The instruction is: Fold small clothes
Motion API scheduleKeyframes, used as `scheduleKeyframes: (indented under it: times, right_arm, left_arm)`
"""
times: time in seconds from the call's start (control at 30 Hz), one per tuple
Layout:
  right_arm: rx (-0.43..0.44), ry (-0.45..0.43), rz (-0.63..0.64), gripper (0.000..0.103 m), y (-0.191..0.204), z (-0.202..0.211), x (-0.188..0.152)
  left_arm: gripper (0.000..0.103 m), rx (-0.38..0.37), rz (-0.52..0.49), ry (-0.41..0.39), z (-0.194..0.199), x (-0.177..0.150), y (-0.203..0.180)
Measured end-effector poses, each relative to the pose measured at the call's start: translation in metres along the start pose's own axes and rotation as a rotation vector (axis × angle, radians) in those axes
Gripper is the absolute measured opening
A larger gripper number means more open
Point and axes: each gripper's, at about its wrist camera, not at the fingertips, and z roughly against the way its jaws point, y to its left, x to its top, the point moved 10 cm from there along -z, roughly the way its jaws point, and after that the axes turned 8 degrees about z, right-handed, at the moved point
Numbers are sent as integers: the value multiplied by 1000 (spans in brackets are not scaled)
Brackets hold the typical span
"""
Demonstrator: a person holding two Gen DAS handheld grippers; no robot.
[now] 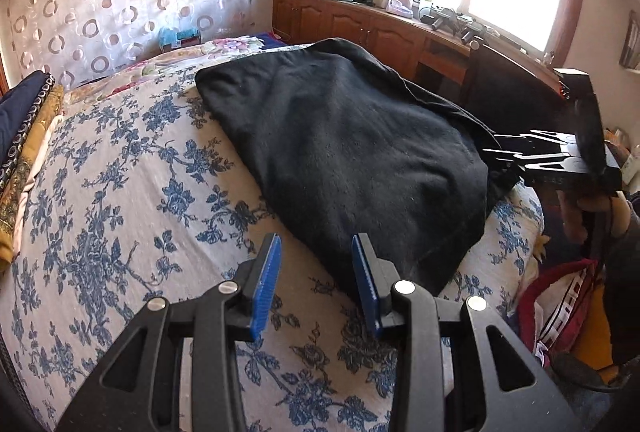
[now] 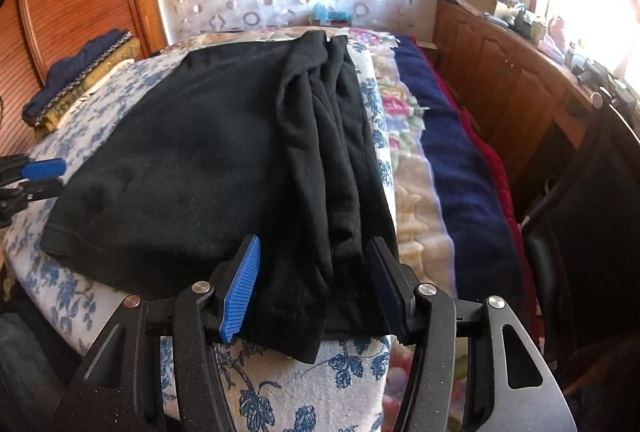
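A black garment (image 1: 352, 151) lies flat on the blue-flowered bed sheet (image 1: 120, 191). Its right side is folded inward in rumpled layers (image 2: 324, 151). My left gripper (image 1: 316, 244) is open just above the sheet at the garment's near left corner, with its right finger over the hem and nothing pinched. It also shows at the left edge of the right wrist view as the left gripper (image 2: 40, 171). My right gripper (image 2: 316, 244) is open over the near end of the folded layers, which lie between the fingers without being pressed. From the left wrist, the right gripper (image 1: 496, 147) sits at the garment's right edge.
A stack of folded navy and gold fabrics (image 2: 80, 79) rests at the bed's far left. A floral blanket (image 2: 416, 191) and a navy blanket (image 2: 460, 159) run along the right side. Beyond them are a cluttered wooden cabinet (image 1: 360, 19), a dark chair (image 1: 516, 103) and a red bag (image 1: 560, 304).
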Motion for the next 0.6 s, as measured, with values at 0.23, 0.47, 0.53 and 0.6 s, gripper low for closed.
scheduleKeyframes:
  times: [0.23, 0.47, 0.53, 0.6]
  right_arm:
    - [-11, 1, -11, 59, -3, -2, -4]
    - [-26, 0, -9, 59, -4, 2, -5]
    - [-34, -5, -8, 59, -4, 4, -4]
    - [-33, -17, -13, 60, -3, 8, -1]
  left_arm:
    - [35, -47, -1, 30, -1, -11, -13]
    - [35, -91, 0, 92, -14, -28, -25]
    - [35, -110, -5, 91, -12, -29, -27]
    - [31, -150, -6, 98, -12, -29, -33]
